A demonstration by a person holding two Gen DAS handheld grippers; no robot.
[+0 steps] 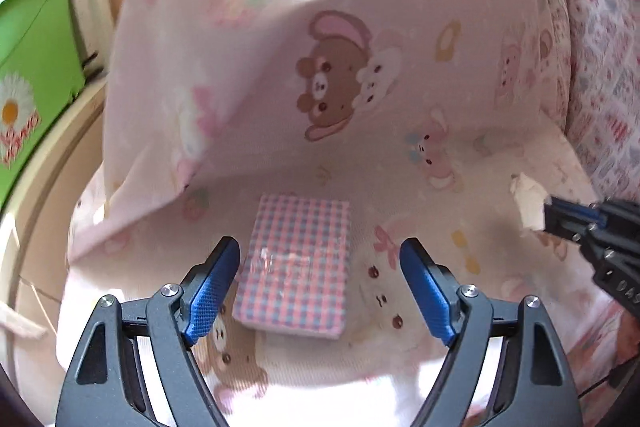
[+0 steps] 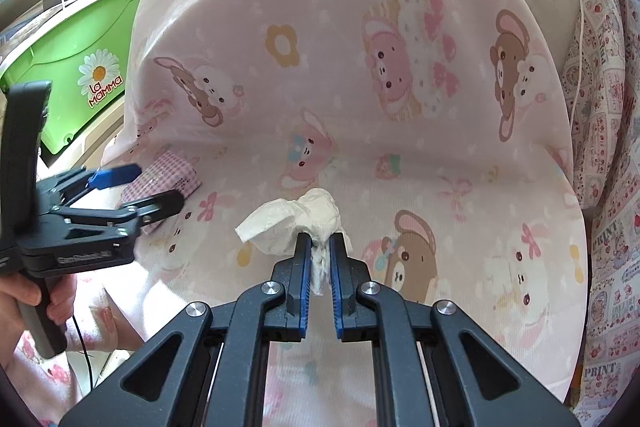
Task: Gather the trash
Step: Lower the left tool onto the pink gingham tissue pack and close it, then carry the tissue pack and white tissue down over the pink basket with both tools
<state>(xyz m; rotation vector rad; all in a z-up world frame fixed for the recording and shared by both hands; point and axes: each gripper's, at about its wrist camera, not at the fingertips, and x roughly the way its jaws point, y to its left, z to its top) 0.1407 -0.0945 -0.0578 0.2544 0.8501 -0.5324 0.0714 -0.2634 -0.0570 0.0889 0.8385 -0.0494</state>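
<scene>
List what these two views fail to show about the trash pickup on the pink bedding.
- Trash bin: in neither view.
- Crumpled tissue: right view, its lower part sits hidden between the right gripper fingers; left view, partly hidden by that gripper near the frame edge.
- Pink gingham tissue pack: label blurred by glare; right view, left gripper covers part.
- Green storage box: contents hidden, edge-cropped.

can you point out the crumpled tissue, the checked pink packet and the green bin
crumpled tissue (image 2: 304, 219): right wrist view, on its white bunched middle above the fingers.
checked pink packet (image 1: 296, 259): left wrist view, on the middle of its top face.
green bin (image 2: 88, 39): right wrist view, on its front wall above the daisy.
</scene>
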